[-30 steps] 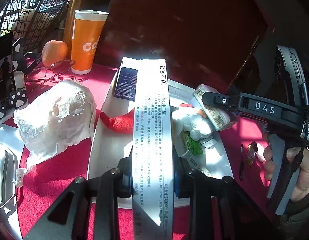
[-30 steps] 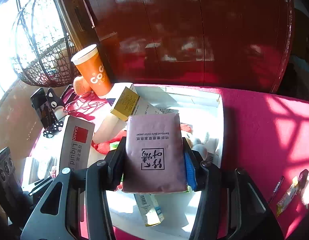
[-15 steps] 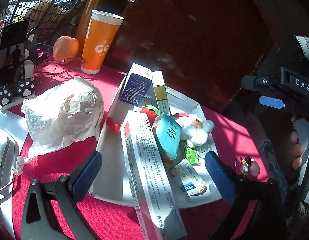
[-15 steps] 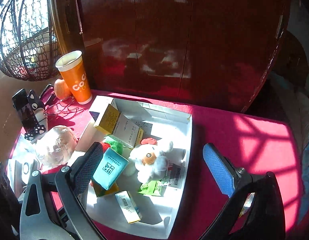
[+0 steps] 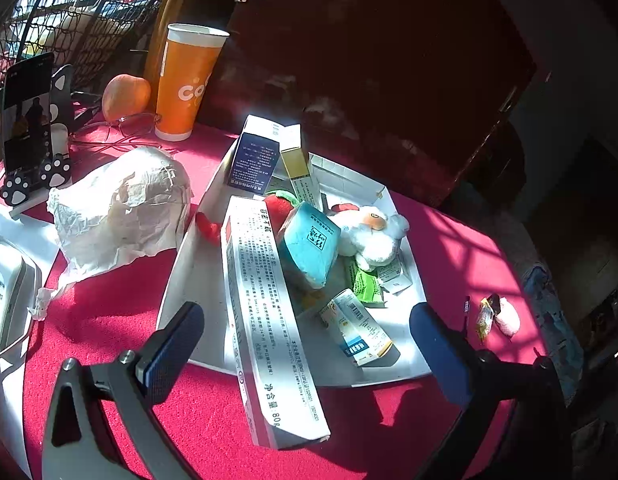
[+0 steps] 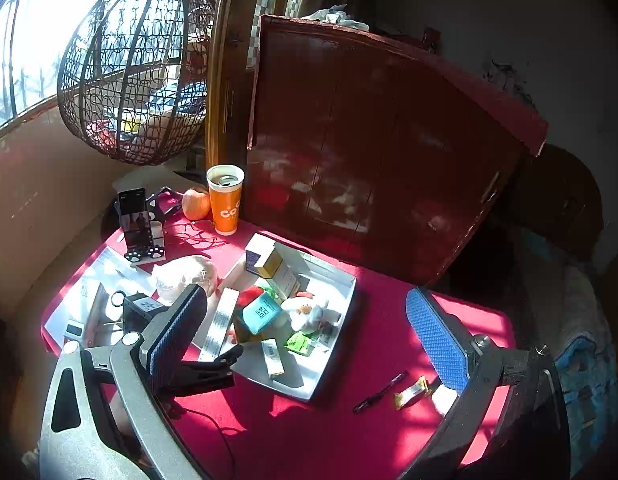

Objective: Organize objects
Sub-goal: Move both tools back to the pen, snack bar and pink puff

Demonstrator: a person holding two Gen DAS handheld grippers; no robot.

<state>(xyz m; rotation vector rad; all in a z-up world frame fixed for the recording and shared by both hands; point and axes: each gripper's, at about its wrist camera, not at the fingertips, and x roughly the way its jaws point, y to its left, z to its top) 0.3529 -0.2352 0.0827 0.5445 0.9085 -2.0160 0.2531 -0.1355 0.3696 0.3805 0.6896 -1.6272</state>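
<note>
1. Left wrist view: left claw (image 5: 305,344), pads wide apart, holding nothing, poised above the near edge of the white tray (image 5: 405,364). The long white box (image 5: 265,312) lies slantwise in the tray, its near end jutting over the rim onto the red worktop (image 5: 121,320), apparently too long to lie flat. Beside it a teal tissue pack (image 5: 309,244) leans, touching a white plush toy (image 5: 369,232); a small carton (image 5: 361,328) lies flat near the front; two upright boxes (image 5: 269,156) stand at the back wall.
2. Same view, outside the tray: crumpled paper bag (image 5: 121,208), orange cup (image 5: 185,84), fruit (image 5: 126,96), sweets (image 5: 497,316) at the right.
3. Right wrist view: right claw (image 6: 305,336), pads spread, empty, high above the worktop. Pen (image 6: 379,394) and wrappers lie loose, likely next to gather. Dark wooden cabinet (image 6: 369,152) behind; wicker hanging chair (image 6: 137,68) by a sunny window.
</note>
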